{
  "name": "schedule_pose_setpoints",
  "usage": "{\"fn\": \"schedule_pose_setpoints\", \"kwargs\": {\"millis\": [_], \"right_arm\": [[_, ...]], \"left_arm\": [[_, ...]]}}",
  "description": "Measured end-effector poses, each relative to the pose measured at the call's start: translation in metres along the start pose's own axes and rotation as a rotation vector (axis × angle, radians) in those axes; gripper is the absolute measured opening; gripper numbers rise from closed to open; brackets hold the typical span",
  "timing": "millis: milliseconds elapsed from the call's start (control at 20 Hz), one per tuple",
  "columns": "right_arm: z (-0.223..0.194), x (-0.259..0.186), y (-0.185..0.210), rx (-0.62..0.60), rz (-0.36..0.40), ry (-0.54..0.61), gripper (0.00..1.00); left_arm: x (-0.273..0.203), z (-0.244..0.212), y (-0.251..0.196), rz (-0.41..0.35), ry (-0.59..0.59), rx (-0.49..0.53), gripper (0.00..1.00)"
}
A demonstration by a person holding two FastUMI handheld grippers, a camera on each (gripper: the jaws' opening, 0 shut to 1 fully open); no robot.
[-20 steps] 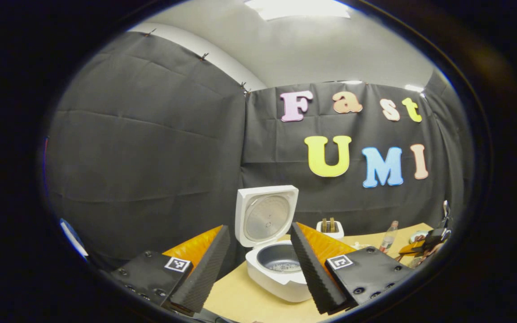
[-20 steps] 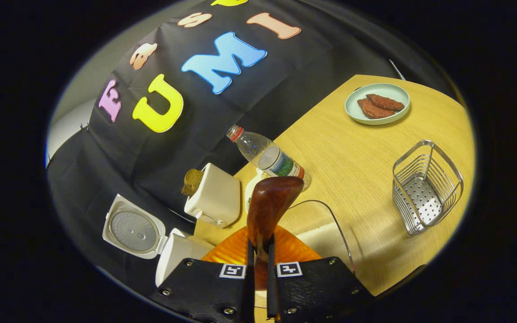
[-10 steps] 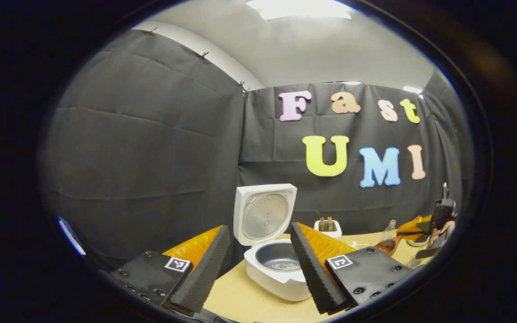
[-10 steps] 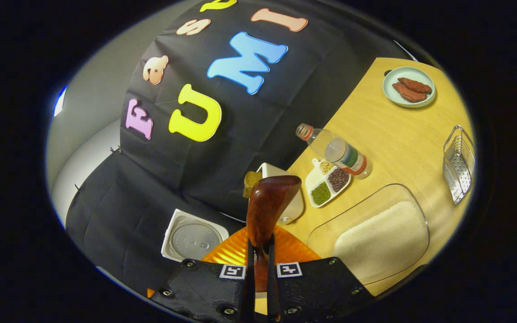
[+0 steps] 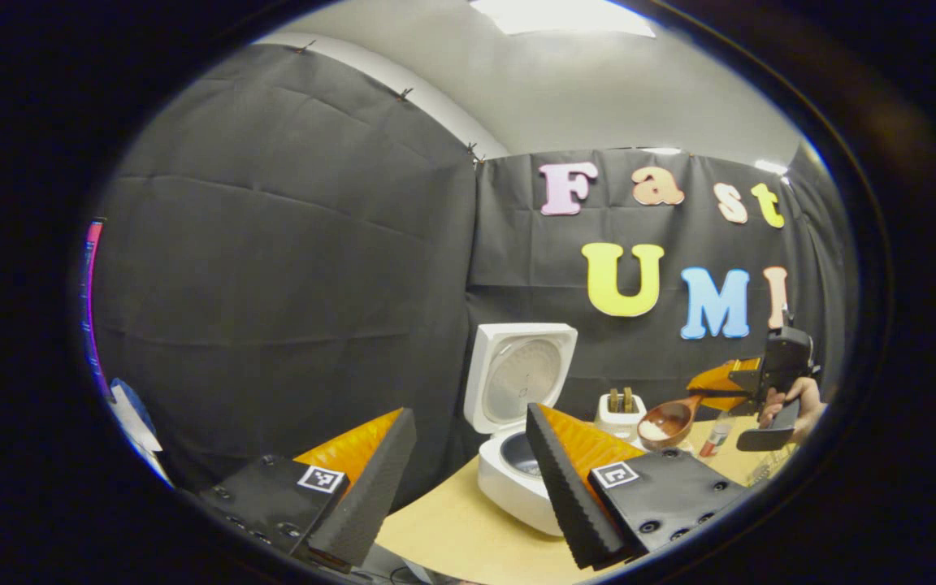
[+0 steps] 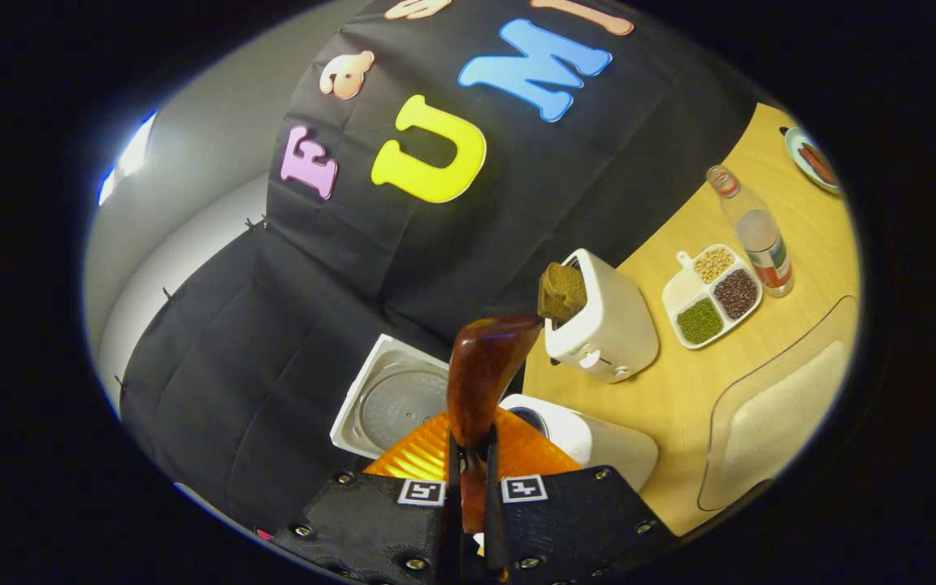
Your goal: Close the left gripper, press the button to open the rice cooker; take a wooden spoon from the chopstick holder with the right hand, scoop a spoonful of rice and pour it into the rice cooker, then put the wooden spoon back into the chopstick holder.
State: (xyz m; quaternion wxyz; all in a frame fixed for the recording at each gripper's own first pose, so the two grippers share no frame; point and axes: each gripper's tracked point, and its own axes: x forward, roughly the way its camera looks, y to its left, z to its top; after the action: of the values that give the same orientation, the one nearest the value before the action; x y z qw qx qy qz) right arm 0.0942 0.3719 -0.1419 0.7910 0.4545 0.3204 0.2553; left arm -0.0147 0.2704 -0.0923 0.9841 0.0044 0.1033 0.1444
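The white rice cooker (image 5: 517,479) stands on the wooden table with its lid (image 5: 521,374) upright and its dark pot showing. My left gripper (image 5: 468,479) is open in front of it with nothing between its fingers. The right gripper (image 5: 720,388), held by a hand, is in the air to the right of the cooker, carrying the wooden spoon (image 5: 667,422) with white rice in its bowl. In the right gripper view the right gripper (image 6: 468,487) is shut on the wooden spoon (image 6: 484,374), whose bowl points toward the rice cooker (image 6: 590,439) and its open lid (image 6: 387,398).
A white toaster (image 6: 606,325) with bread stands behind the cooker. Further right lie a divided dish of beans (image 6: 712,294), a plastic bottle (image 6: 752,231), a clear tub of rice (image 6: 777,414) and a plate (image 6: 813,158). The black cloth wall closes the back and left.
The right gripper has lifted the spoon out of the rice tub and carried it left toward the open cooker. The left gripper has shifted slightly, still open.
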Motion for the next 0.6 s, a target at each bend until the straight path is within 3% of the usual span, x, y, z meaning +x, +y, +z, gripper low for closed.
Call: {"fn": "schedule_pose_setpoints", "kwargs": {"millis": [300,600], "right_arm": [[-0.033,0.059,0.014,-0.061,0.000,0.047,0.11],[-0.066,0.108,0.009,-0.220,-0.042,0.092,0.11]], "left_arm": [[-0.010,-0.011,0.031,0.061,0.030,0.008,0.95],[-0.020,-0.021,0.050,0.101,0.056,0.006,0.95]]}}
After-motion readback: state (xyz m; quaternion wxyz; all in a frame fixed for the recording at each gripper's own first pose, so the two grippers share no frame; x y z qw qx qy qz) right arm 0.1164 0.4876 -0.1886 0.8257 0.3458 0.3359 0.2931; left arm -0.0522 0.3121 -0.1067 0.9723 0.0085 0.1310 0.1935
